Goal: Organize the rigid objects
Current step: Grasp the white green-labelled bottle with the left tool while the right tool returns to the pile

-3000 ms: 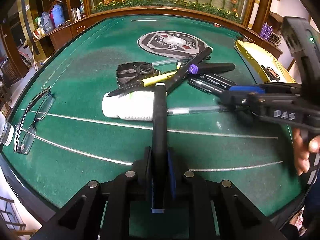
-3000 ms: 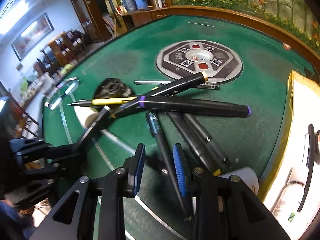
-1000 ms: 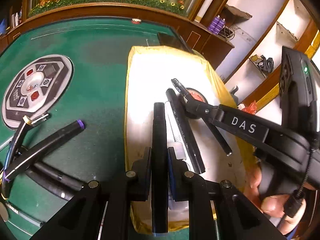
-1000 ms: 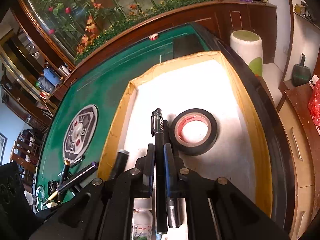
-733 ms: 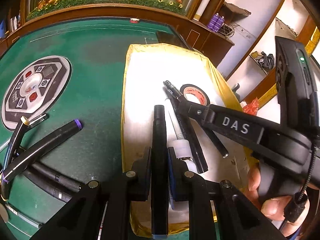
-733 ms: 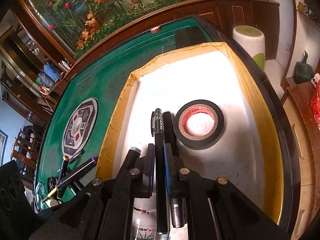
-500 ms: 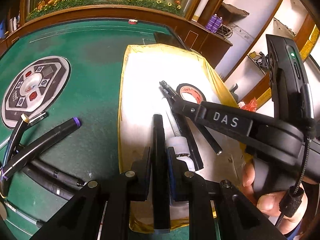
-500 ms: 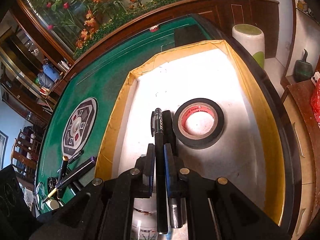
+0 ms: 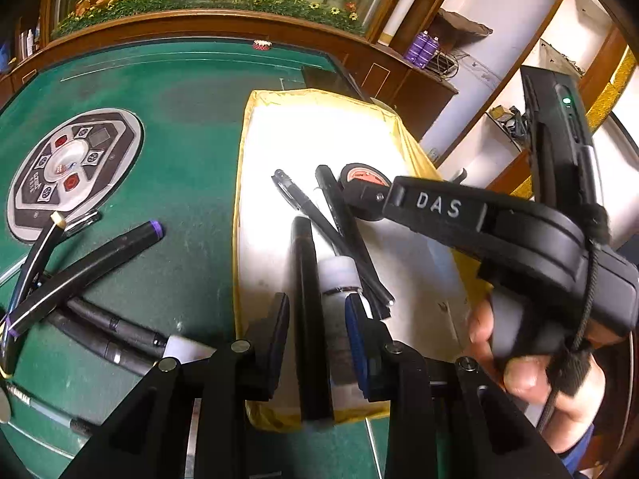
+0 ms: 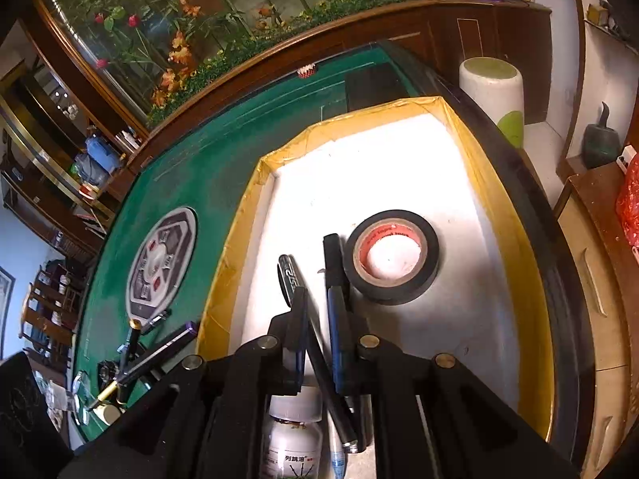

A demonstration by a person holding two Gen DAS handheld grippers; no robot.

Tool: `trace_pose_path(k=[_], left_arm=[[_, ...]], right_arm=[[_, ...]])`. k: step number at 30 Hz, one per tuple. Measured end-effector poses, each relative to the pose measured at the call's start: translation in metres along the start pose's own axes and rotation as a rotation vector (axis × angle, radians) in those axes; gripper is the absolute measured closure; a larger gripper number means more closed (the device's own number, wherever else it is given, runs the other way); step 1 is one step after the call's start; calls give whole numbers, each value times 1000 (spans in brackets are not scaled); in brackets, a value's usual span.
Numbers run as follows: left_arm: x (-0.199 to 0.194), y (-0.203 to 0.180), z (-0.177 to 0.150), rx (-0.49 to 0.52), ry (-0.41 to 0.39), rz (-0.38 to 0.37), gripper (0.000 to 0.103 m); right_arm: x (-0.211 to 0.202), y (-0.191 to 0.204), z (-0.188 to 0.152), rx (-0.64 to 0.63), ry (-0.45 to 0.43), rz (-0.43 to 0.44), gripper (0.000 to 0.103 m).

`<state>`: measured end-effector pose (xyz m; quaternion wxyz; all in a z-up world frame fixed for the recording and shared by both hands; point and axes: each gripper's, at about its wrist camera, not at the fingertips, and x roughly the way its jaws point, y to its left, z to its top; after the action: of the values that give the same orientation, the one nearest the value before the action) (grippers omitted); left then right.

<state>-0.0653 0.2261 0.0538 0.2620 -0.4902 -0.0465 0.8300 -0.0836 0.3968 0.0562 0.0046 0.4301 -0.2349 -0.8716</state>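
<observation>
A yellow-walled white tray [image 9: 239, 199] [image 10: 239, 239] holds a black tape roll [image 9: 359, 171] [image 10: 427, 275], a white bottle [image 9: 339, 275] [image 10: 293, 447] and two black pens. My left gripper [image 9: 317, 303] hangs over the tray's near end. Its jaws are opening. A black marker [image 9: 307, 279] lies between them, and neither pad presses on it. My right gripper [image 9: 361, 199] [image 10: 317, 295] hovers beside the tape roll with its jaws nearly together. The clip pen [image 9: 303, 205] [image 10: 288, 271] lies slanted in the tray beneath them, beside a second pen [image 10: 333, 255].
Several black markers [image 9: 100, 255] lie crossed on the green felt table left of the tray. A round control panel [image 9: 72, 167] sits beyond them. A person's hand [image 9: 519, 371] holds the right gripper. The table's dark rim [image 10: 559, 279] runs right of the tray.
The left jaws have parted from the marker they were gripping. The clip pen, held straight along the right fingers before, now lies slanted in the tray.
</observation>
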Motion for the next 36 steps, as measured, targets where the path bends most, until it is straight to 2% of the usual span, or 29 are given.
trace_pose_path(k=[4,7,9,20,21,22,24,26,28,32,36], left_arm=[[-22,3,-8,11,-34,-9,73],[-40,11,-14,-1,-63,-13,64],[-52,19,-18,-7,-81,-11,62],[-108,92,-54,-119,-162,77,61],[-113,99,-58,-134,-171,84,61],[-117,106,-63,-147,-176,96,55],[-126,121,-72,-172,-188,142,46],[-138,139,-86,-209,-205,207,31],[-149,153,-99,-241,-225,259,30],[-161,173,-114,-246,-253,356,19],[-147,184,-114,-234,-240,462,15]], right_arm=[[-5,3,1,-4,-19,29,93],[-9,8,0,-19,-35,43,87],[-10,12,-1,-31,-38,51,87],[-10,27,-10,-76,-24,83,85],[-9,30,-11,-86,-21,88,84],[-9,31,-12,-91,-18,94,84],[-9,34,-14,-95,-11,104,83],[-9,36,-16,-102,-9,109,82],[-9,36,-16,-104,-8,111,82],[-8,38,-17,-105,-4,114,82],[-7,41,-20,-116,0,117,82]])
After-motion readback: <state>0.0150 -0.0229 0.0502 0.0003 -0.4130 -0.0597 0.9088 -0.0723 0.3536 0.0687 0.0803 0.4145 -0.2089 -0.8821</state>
